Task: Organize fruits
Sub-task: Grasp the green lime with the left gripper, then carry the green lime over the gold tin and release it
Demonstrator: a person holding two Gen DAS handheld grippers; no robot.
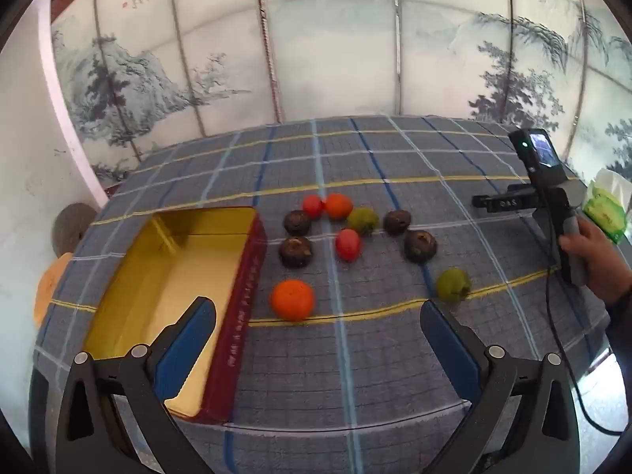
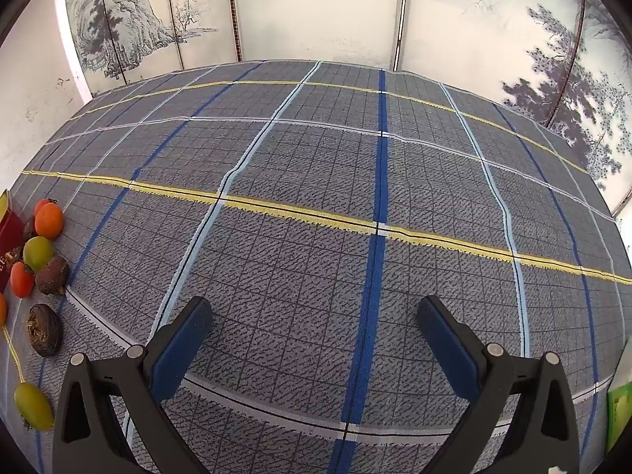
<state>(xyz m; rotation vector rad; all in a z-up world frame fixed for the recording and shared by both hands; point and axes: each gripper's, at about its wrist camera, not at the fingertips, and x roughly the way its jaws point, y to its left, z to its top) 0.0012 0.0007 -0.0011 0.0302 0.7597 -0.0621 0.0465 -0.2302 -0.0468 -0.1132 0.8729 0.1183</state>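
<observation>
Left wrist view: my left claw (image 1: 318, 320) gapes wide near the orange (image 1: 292, 299), tin (image 1: 177, 276) left, ready to receive; right claw (image 2: 316, 316) wide too.

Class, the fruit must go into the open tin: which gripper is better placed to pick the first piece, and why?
Left. The left gripper hangs open by the large orange fruit and tin; the right gripper faces bare cloth.

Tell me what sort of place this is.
Probably a room in a home: a table under a plaid cloth, an ink-landscape folding screen behind it, and a tissue pack at the edge.
</observation>
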